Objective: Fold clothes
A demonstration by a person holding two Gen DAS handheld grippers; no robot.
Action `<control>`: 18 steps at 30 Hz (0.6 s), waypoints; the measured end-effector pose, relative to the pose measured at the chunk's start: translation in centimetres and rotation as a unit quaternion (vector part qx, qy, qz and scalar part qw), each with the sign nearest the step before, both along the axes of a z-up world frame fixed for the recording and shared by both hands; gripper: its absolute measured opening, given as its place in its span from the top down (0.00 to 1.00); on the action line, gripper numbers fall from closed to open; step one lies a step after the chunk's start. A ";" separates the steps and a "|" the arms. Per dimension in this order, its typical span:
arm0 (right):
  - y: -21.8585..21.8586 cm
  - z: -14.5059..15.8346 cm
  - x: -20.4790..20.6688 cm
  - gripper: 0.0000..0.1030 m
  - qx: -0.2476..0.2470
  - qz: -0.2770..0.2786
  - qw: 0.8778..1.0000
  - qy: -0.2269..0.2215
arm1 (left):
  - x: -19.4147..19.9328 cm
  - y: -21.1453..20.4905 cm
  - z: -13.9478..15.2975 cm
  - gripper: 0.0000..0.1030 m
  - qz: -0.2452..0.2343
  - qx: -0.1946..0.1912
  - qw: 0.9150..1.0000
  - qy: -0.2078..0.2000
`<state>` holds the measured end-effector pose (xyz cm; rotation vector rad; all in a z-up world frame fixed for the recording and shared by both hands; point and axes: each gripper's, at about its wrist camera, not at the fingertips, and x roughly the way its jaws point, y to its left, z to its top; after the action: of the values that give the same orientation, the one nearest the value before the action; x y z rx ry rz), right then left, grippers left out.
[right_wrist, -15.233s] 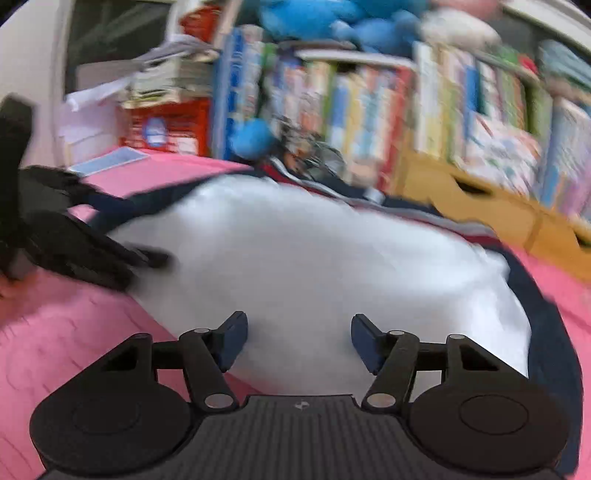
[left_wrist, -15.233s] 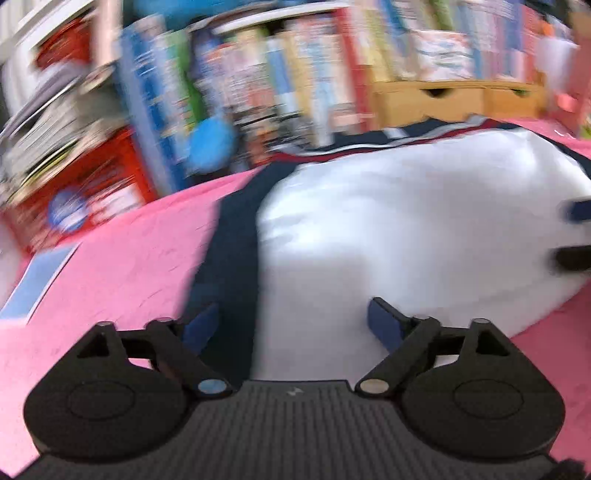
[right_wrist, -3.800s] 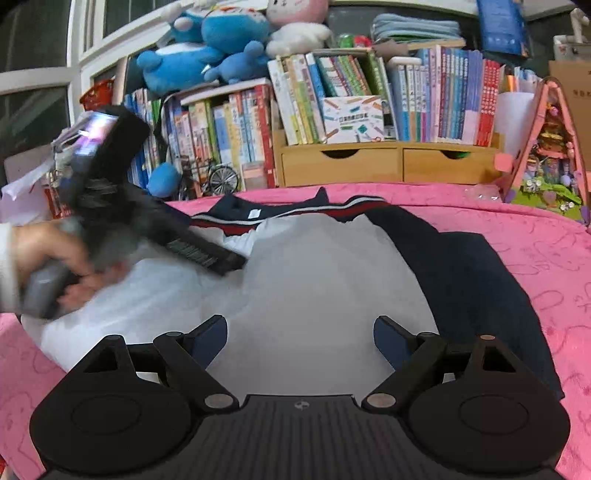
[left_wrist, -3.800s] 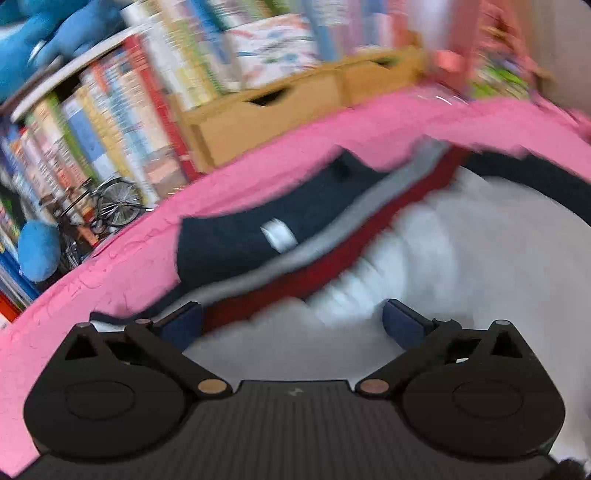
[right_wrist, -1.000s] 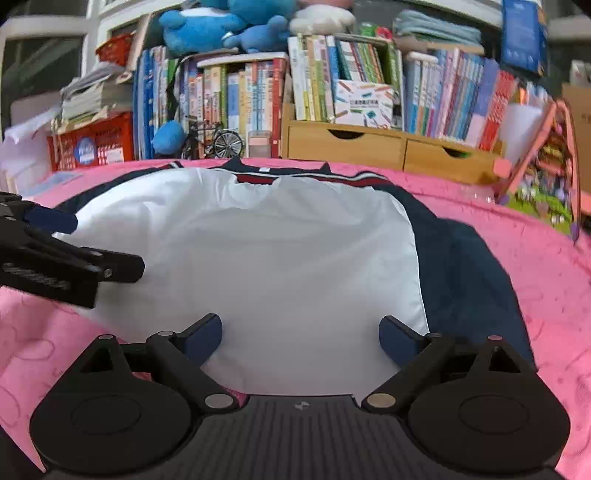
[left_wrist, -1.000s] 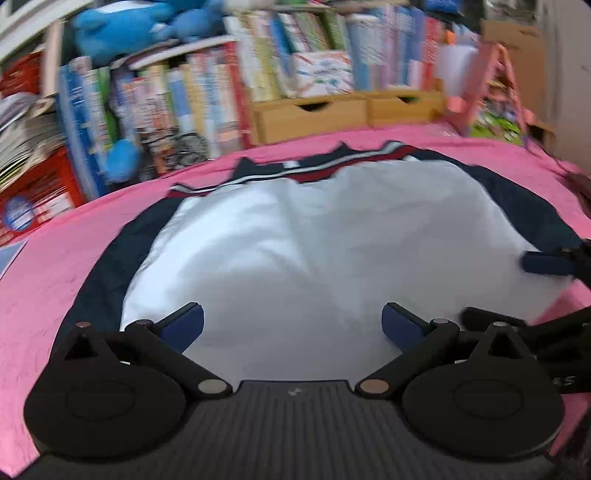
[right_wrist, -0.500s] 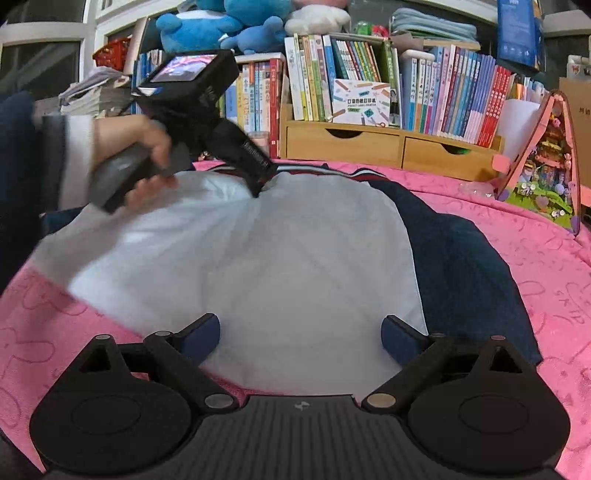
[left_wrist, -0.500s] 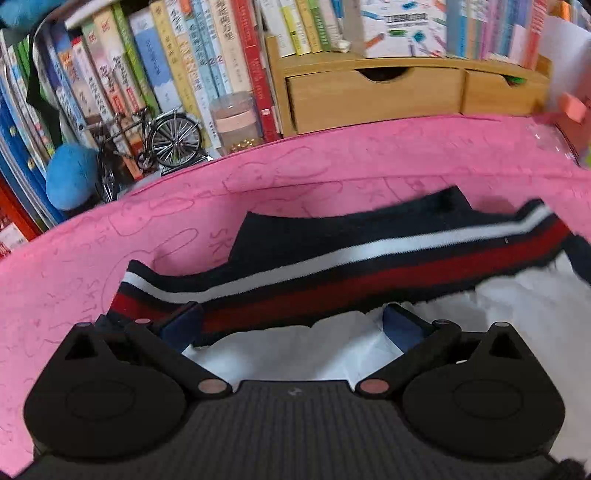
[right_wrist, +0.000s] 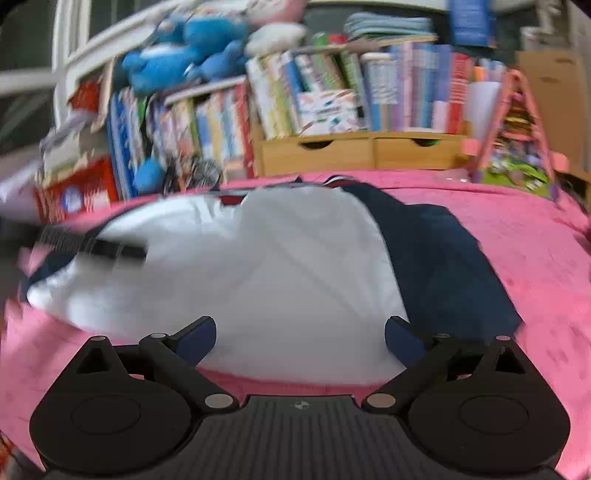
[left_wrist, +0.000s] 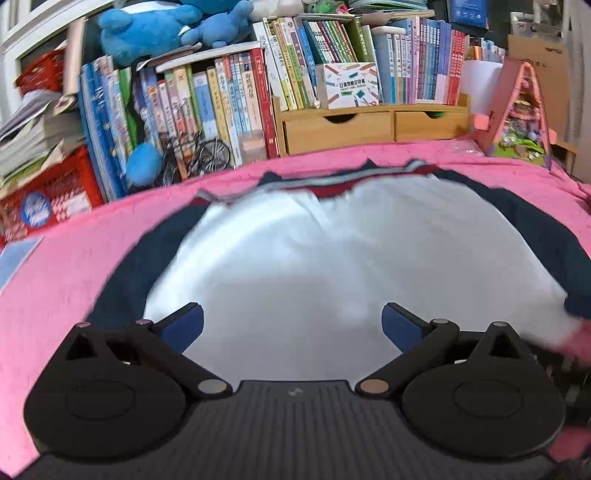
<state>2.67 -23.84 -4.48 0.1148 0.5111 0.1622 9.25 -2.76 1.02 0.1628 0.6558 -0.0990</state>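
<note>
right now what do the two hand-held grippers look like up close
Both look alike. The left hand-held gripper and the right hand-held gripper have matte black ribbed bodies, round black discs on either side, angled black linkage arms with silver and copper pivot pins, and dark blue finger pads. A small logo marks each body's centre.

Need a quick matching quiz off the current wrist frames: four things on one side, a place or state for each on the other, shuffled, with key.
Things
1. jacket
2. left gripper
3. plush toy
4. wooden drawers

Places or states
A. on top of the books
B. open, empty, over the white lining
C. spread flat on the pink cover, lining up
D. behind the cover's far edge, under a row of books

Pairs: 1-C, 2-B, 3-A, 4-D
</note>
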 end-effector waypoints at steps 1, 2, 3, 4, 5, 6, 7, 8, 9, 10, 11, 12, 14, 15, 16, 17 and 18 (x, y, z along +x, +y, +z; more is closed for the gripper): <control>-0.4 0.1 -0.7 0.03 0.017 -0.008 1.000 -0.002 | -0.9 -0.2 -0.4 0.00 -0.001 -0.001 1.000 0.000; -0.7 0.3 -1.5 0.03 0.033 -0.017 0.999 -0.005 | -0.9 -0.5 -0.8 0.00 -0.001 0.006 1.000 0.001; -1.1 0.4 -2.2 0.02 0.050 -0.026 0.998 -0.007 | -0.9 -0.8 -1.3 0.00 -0.001 0.014 1.000 0.002; -1.6 0.4 -2.7 0.01 0.068 -0.039 0.997 -0.002 | -0.6 -0.8 -1.7 0.00 -0.001 0.018 1.000 0.001; -2.1 0.4 -3.2 0.01 0.086 -0.052 0.995 0.002 | -0.2 -0.7 -2.1 0.00 0.003 0.015 1.000 0.006; -2.6 0.3 -3.3 0.01 0.103 -0.064 0.993 0.011 | -0.1 -0.3 -2.3 0.00 0.010 0.000 1.000 0.010; -3.2 0.3 -3.4 0.01 0.120 -0.076 0.990 0.018 | -0.1 0.2 -2.5 0.00 0.015 -0.018 1.000 0.014; -3.7 0.3 -3.5 0.01 0.135 -0.080 0.987 0.015 | 0.0 0.6 -2.8 0.00 0.019 -0.035 0.999 0.017; -4.2 0.4 -3.5 0.01 0.147 -0.090 0.985 0.016 | -0.1 0.9 -2.9 0.00 0.018 -0.044 0.999 0.017; -4.7 0.4 -3.1 0.01 0.157 -0.100 0.982 0.017 | -0.2 1.1 -2.9 0.00 0.017 -0.049 0.998 0.019; -5.2 0.4 -2.7 0.01 0.167 -0.110 0.980 0.019 | -0.2 1.2 -3.0 0.00 0.016 -0.049 0.998 0.019; -5.7 0.4 -2.3 0.01 0.177 -0.120 0.977 0.021 | -0.1 1.1 -3.0 0.00 0.017 -0.047 0.999 0.018; -6.7 0.3 -1.3 0.01 0.196 -0.135 0.971 0.022 | -0.4 1.0 -3.1 0.00 0.016 -0.045 0.999 0.016; -7.2 0.3 -0.6 0.00 0.205 -0.140 0.969 0.022 | -0.5 1.0 -3.1 0.00 0.016 -0.045 0.999 0.015; -7.7 0.2 0.1 0.00 0.213 -0.143 0.966 0.022 | -0.6 1.1 -3.1 0.00 0.016 -0.046 0.999 0.015; -8.1 0.2 0.8 0.00 0.221 -0.147 0.964 0.023 | -0.6 1.2 -3.2 0.00 0.016 -0.047 0.999 0.016; -8.6 0.2 1.6 0.00 0.232 -0.151 0.961 0.025 | -0.7 1.2 -3.2 0.00 0.015 -0.047 0.999 0.015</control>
<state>4.26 -32.48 -4.31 0.6538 0.4932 -0.0227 8.58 -1.58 -2.19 0.0615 0.6828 -0.1026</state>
